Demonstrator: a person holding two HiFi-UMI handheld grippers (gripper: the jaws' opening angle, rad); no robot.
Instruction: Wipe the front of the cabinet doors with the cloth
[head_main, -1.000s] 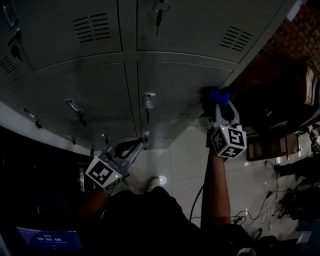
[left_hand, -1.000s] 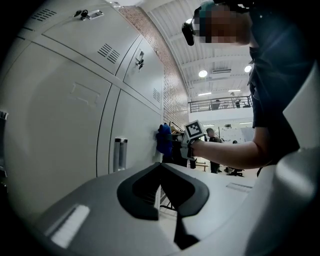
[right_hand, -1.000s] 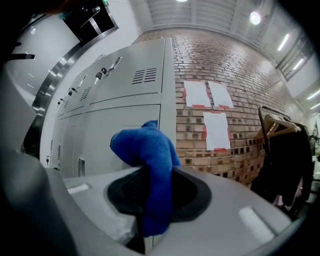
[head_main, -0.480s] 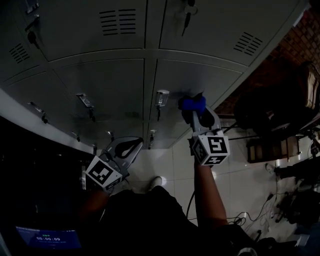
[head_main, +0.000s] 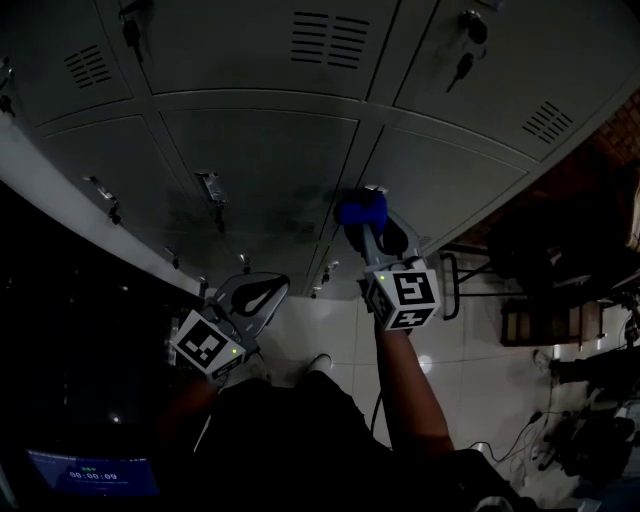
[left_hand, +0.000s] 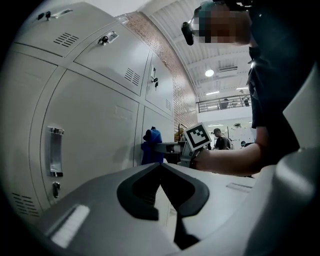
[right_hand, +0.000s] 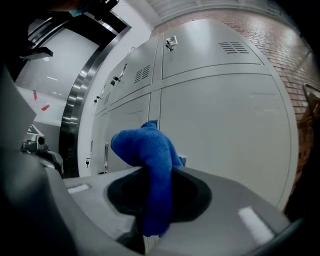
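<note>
Grey metal cabinet doors (head_main: 270, 160) fill the upper head view. A blue cloth (head_main: 361, 209) is pressed against a lower door near the seam between two doors, and my right gripper (head_main: 366, 229) is shut on it. The right gripper view has the cloth (right_hand: 150, 155) bunched up out of the jaws of the right gripper (right_hand: 153, 175), with a door (right_hand: 220, 125) right behind it. My left gripper (head_main: 272, 288) hangs lower left, shut and empty, apart from the doors. The left gripper (left_hand: 161, 169) looks along the doors (left_hand: 95, 130) at the cloth (left_hand: 151, 147).
Latch handles (head_main: 213, 187) and keys (head_main: 462, 68) stick out from the doors. White floor tiles (head_main: 345, 330) lie below, with a dark metal frame (head_main: 462, 268) and cables at right. A lit screen (head_main: 90, 473) is at bottom left. A brick wall (left_hand: 172, 95) ends the cabinet row.
My right gripper has carried the cloth leftward across the door, from the cabinet's right edge to near the seam between doors. The left gripper has stayed put.
</note>
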